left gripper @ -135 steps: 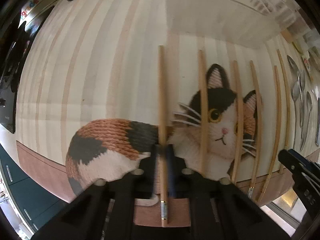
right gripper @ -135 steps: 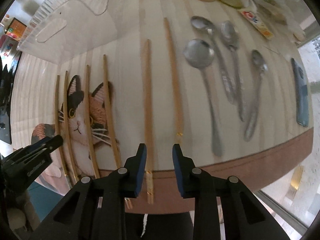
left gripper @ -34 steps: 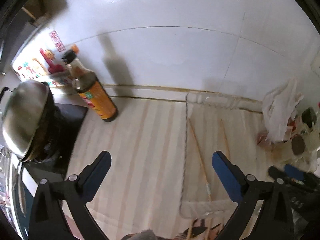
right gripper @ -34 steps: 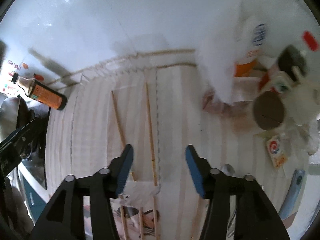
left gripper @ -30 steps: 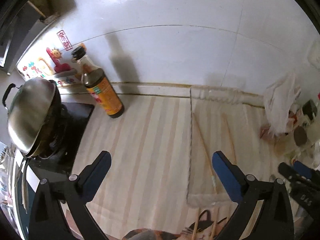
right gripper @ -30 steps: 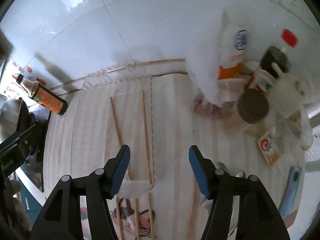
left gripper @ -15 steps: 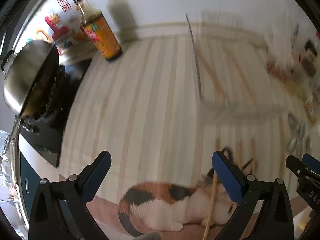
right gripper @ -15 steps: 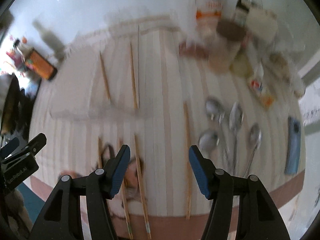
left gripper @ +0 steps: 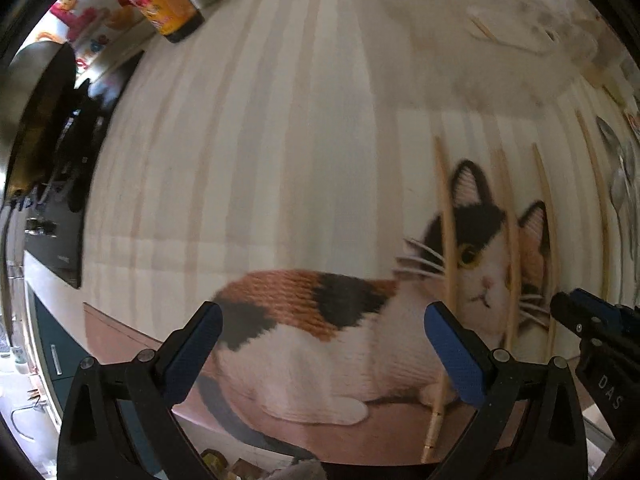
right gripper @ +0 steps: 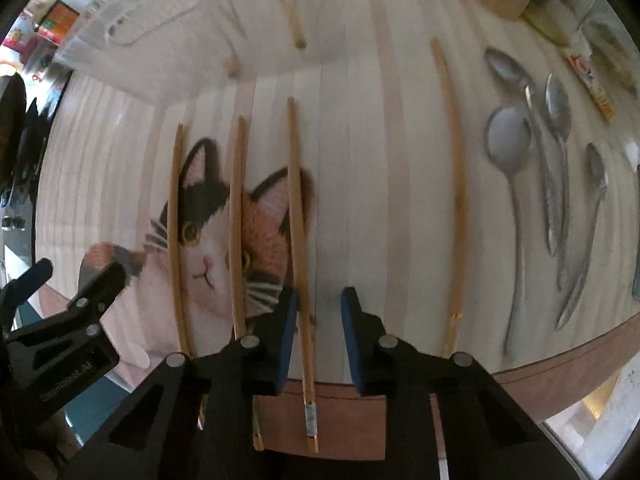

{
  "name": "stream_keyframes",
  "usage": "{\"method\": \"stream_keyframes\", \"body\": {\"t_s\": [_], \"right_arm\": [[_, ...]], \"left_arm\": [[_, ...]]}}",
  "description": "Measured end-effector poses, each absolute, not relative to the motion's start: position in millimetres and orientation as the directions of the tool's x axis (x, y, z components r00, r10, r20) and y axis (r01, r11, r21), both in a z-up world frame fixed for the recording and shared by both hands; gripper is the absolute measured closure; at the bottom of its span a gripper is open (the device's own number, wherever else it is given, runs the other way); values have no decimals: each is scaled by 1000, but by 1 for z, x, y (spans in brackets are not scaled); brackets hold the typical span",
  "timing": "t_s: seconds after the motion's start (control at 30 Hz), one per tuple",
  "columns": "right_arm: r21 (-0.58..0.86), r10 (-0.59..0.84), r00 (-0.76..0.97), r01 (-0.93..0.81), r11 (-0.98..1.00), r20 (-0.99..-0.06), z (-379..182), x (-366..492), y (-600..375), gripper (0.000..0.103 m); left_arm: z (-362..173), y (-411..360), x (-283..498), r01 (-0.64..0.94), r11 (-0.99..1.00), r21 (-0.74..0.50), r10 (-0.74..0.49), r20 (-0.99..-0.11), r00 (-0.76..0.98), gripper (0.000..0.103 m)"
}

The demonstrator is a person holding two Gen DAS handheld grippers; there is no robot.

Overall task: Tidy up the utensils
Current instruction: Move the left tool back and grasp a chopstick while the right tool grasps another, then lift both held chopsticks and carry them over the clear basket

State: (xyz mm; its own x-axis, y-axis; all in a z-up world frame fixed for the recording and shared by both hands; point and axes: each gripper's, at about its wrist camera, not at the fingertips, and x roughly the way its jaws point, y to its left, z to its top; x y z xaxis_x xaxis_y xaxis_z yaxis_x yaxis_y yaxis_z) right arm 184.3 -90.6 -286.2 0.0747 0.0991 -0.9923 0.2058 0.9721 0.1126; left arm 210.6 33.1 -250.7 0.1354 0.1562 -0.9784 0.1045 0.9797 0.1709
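Chopsticks (right gripper: pixel 298 216) are lying side by side on the cat-print mat (left gripper: pixel 280 184), spoons (right gripper: pixel 516 184) resting well to their right. Right gripper (right gripper: pixel 316 320), jaws just closing, is straddling one chopstick without pinching it, while the left gripper (left gripper: pixel 320 344) is hovering spread wide, holding nothing.

Bottle (left gripper: pixel 170 8) top cut off; spoons (right gripper: pixel 560 160) blurred.

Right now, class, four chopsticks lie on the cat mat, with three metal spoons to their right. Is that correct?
Not quite: the right wrist view shows four spoons, not three. The four chopsticks do lie on the cat mat, with the spoons to their right.
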Motion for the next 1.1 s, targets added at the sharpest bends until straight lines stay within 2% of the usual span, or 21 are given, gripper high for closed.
{"method": "stream_keyframes", "body": {"t_s": [0.1,0.17,0.23,0.27,0.3,0.33,0.37,0.43,0.5,0.7,0.9,1.1], "right_arm": [[76,64,58,238,968,-996,-287,176,-103,90],[55,45,45,253,966,-998,-288,172,-112,91],[64,56,37,272,960,-998,-289,166,-123,91],[63,56,33,275,960,-998,-289,163,-127,91],[63,57,29,280,958,-998,-289,160,-131,91],[65,60,28,287,956,-998,-289,159,-135,90],[74,68,28,293,953,-997,-290,156,-139,90],[79,73,31,295,952,-997,-290,152,-144,90],[72,66,31,285,956,-997,-289,148,-148,90],[55,56,7,318,946,-998,-289,149,-139,92],[115,137,-32,374,920,-990,-292,138,-135,94],[46,69,-75,275,960,-995,-293,146,-121,94]], "left_arm": [[-261,23,208,123,986,111,101,-991,86,3],[-269,13,206,137,989,61,55,-997,50,13],[-274,7,203,157,987,35,31,-999,28,28],[-273,5,203,159,987,31,25,-999,41,31],[-271,2,202,168,986,22,14,-999,46,38],[-269,1,201,172,985,2,-6,-999,46,49],[-267,0,200,175,985,1,-8,-999,52,55],[-262,-4,198,194,981,4,-9,-998,64,82],[-260,-3,196,201,979,12,-1,-998,64,97],[-256,15,193,190,981,30,19,-998,59,98],[-254,16,189,186,982,35,24,-998,66,98],[-251,19,190,174,985,21,11,-998,57,98]]}}
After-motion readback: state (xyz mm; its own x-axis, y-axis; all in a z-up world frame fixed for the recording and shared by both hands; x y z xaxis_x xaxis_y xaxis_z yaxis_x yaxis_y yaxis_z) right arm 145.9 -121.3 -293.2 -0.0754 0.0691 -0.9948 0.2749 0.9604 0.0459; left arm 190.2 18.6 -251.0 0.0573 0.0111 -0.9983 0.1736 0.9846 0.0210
